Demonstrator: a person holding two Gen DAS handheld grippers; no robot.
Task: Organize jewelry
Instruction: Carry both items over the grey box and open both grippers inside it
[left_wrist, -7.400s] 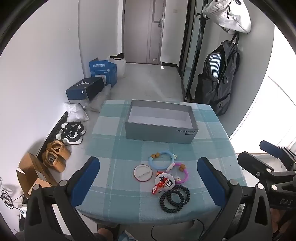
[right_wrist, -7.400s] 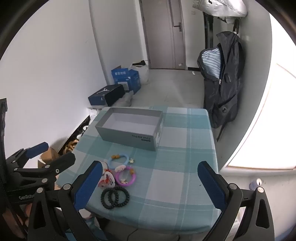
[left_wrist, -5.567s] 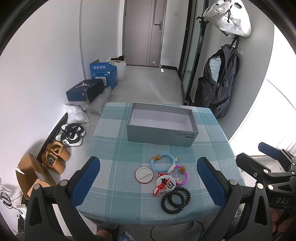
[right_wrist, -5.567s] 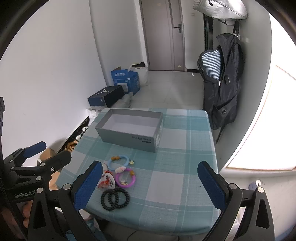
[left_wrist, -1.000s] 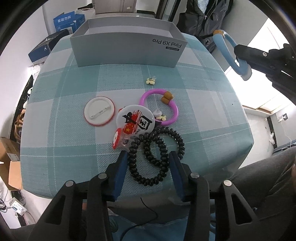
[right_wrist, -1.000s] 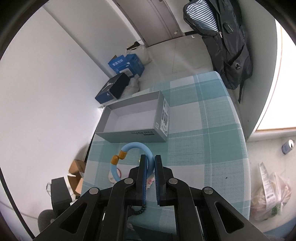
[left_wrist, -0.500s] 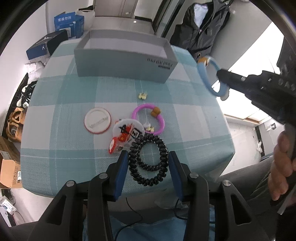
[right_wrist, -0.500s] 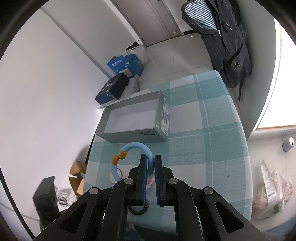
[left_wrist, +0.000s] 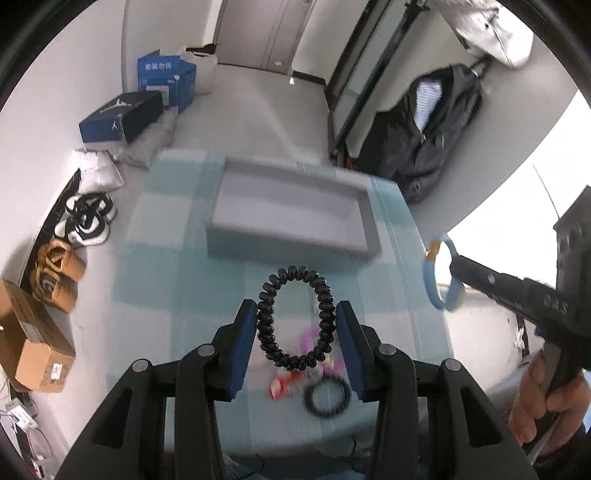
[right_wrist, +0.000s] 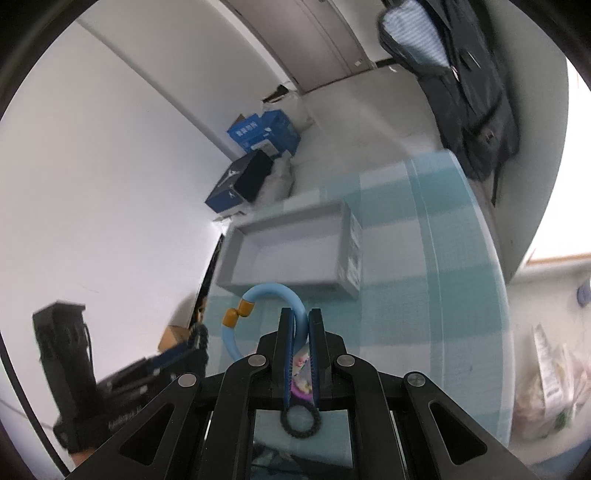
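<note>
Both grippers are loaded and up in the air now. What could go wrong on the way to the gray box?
The black coil bracelet is only pinched at its sides by the left gripper, so it could spring free. The blue ring hangs by one edge from the right gripper and might swing or slip. Both heading for the gray box could collide.

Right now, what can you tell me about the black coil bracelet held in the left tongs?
The black coil bracelet is a closed loop of glossy black spiral cord, plastic by its look, like a telephone-cord hair tie. It is lifted off the table, squeezed into a tall oval between the blue pads of the left tongs, which press on its two sides. Its top arc sticks out past the fingertips, toward the open grey box. A second black coil ring lies on the checked cloth below.
</note>
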